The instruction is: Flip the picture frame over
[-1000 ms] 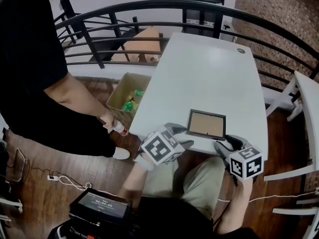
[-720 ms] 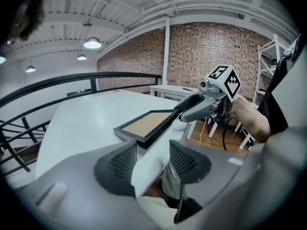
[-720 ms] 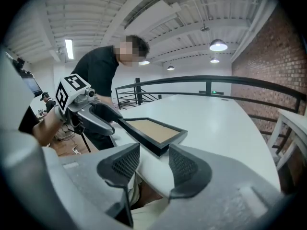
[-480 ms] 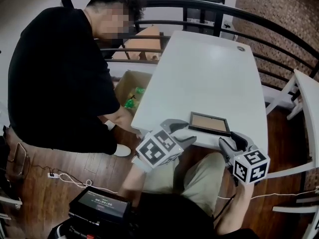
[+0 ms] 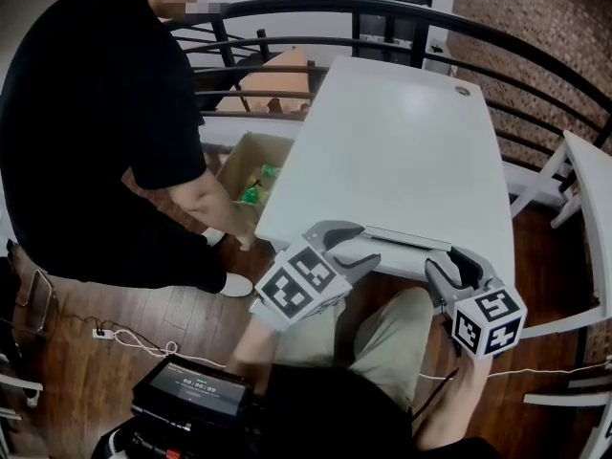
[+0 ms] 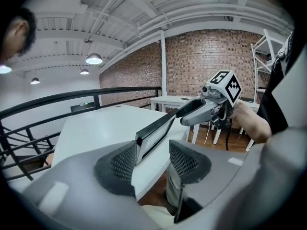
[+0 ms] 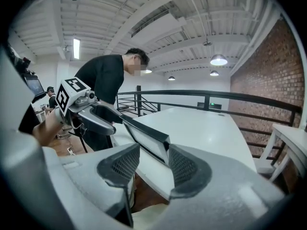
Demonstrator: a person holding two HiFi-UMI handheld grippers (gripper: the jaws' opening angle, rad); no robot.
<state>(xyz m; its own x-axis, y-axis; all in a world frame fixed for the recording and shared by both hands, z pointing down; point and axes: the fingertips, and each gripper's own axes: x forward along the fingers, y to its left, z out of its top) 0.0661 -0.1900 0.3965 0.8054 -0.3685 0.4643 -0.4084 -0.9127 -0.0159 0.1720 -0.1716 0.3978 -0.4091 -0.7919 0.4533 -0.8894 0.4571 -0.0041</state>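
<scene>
L gripper (image 6: 153, 158) jaws spread, picture frame (image 6: 158, 131) end btwn, touching one pad. R gripper (image 7: 153, 163) likewise. Frame edge-on above table (image 5: 402, 151) edge.

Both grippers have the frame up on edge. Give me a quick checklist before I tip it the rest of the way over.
1. The frame stands on edge near the table's front edge: ok.
2. The left gripper has its jaws apart around one end, and the frame touches one pad only. Firm hold: not ok.
3. The right gripper is the same at the other end: not ok.
4. Frame's lower edge resting on the table: cannot tell.
5. Bare tabletop beyond the frame to land on: ok.
6. The bystander's hand is by the table corner, apart from the frame: ok.
</scene>
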